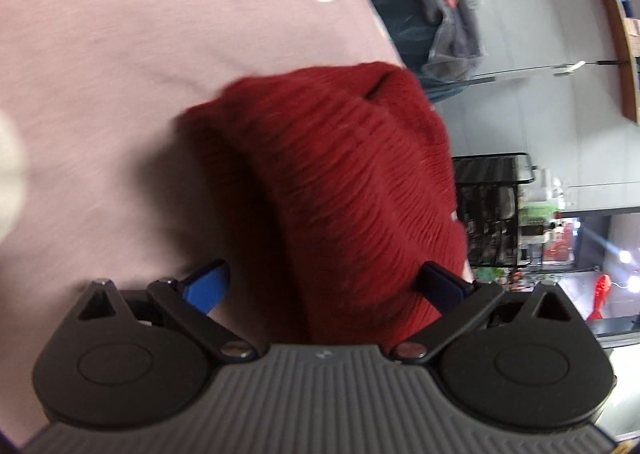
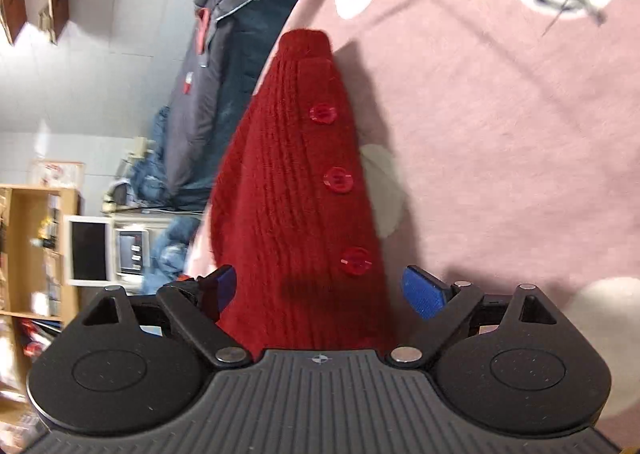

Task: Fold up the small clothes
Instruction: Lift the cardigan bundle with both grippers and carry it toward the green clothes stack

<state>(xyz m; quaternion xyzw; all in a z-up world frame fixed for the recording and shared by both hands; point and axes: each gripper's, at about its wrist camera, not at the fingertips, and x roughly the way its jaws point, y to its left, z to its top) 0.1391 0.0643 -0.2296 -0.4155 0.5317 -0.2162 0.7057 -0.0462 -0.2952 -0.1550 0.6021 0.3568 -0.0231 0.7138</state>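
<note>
A red knitted cardigan (image 2: 304, 190) is seen bunched between the spread fingers of both grippers, over a pink cloth (image 2: 500, 134) with white spots. The left gripper (image 1: 324, 286) is held wide open, the wool filling the gap. The right gripper (image 2: 326, 290) is likewise open; three red buttons (image 2: 338, 179) face it.

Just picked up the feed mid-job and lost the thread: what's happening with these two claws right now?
A person is working a red knitted garment with a hand-held claw in each hand, over a pink spread with white dots. The left claw and the right claw both stand open, with the knit running between the fingers of each. Three red buttons show in the right wrist view. The garment looks bunched and raised rather than flat, so the fold seems unfinished.
</note>
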